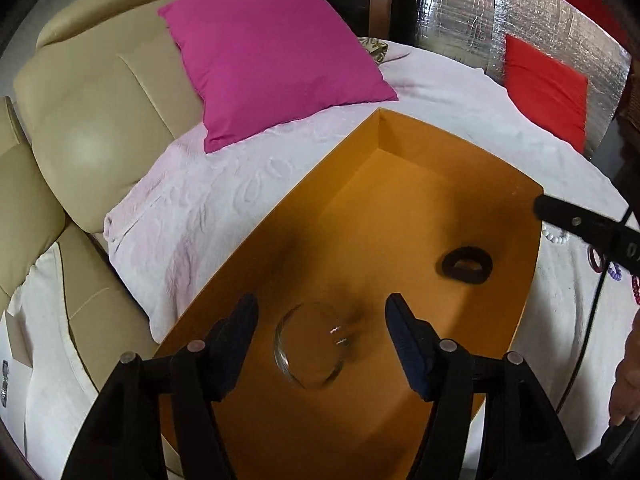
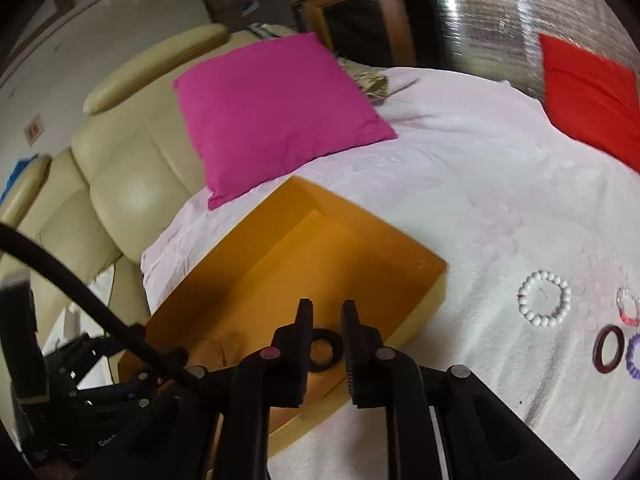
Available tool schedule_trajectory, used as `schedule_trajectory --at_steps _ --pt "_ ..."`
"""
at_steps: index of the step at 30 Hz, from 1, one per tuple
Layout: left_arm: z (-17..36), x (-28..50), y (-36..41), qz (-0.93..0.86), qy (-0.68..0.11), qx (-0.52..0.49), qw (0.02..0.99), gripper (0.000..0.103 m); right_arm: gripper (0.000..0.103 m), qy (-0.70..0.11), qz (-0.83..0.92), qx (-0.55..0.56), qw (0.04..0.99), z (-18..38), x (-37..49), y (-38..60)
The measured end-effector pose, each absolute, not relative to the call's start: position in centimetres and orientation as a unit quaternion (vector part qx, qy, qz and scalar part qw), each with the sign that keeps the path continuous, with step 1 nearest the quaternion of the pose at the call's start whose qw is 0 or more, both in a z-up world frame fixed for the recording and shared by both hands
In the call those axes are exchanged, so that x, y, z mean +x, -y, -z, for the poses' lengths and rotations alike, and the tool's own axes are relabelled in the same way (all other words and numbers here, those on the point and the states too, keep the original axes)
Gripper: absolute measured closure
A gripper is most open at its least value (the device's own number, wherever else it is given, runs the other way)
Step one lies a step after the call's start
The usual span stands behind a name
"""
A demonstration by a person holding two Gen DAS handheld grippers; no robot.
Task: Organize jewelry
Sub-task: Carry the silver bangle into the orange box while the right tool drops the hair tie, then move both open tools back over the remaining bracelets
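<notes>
An orange box (image 1: 360, 152) lies open on the white bedspread (image 1: 200, 216). Inside it lie a clear bangle (image 1: 310, 346) and a black ring-shaped band (image 1: 466, 265). My left gripper (image 1: 320, 308) is open above the box, its fingers on either side of the clear bangle and not touching it. My right gripper (image 2: 326, 312) is open and empty, raised above the box's near edge (image 2: 400, 324), with the black band (image 2: 326, 349) seen between its fingers. A white bead bracelet (image 2: 544, 298), a dark red bangle (image 2: 608, 348), a purple bracelet (image 2: 632, 354) and a pink one (image 2: 626, 304) lie on the bedspread to the right.
A magenta pillow (image 1: 272, 64) lies behind the box and a red pillow (image 1: 548, 88) at the back right. A beige padded headboard (image 1: 96, 112) runs along the left. A silver foil panel (image 1: 520, 8) and a wooden cabinet (image 2: 360, 20) stand behind the bed.
</notes>
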State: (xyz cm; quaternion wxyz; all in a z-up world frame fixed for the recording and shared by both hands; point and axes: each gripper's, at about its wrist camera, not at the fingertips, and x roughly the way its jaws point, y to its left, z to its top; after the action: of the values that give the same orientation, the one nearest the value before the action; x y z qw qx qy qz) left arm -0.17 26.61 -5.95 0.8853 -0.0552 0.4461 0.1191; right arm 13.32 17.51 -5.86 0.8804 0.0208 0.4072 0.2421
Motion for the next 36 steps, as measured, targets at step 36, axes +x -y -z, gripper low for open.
schedule_trajectory --at_steps 36 --pt "6.1 7.6 0.8 0.111 -0.388 0.067 0.913 0.028 0.056 -0.380 0.055 0.231 0.894 7.9 5.3 25.3"
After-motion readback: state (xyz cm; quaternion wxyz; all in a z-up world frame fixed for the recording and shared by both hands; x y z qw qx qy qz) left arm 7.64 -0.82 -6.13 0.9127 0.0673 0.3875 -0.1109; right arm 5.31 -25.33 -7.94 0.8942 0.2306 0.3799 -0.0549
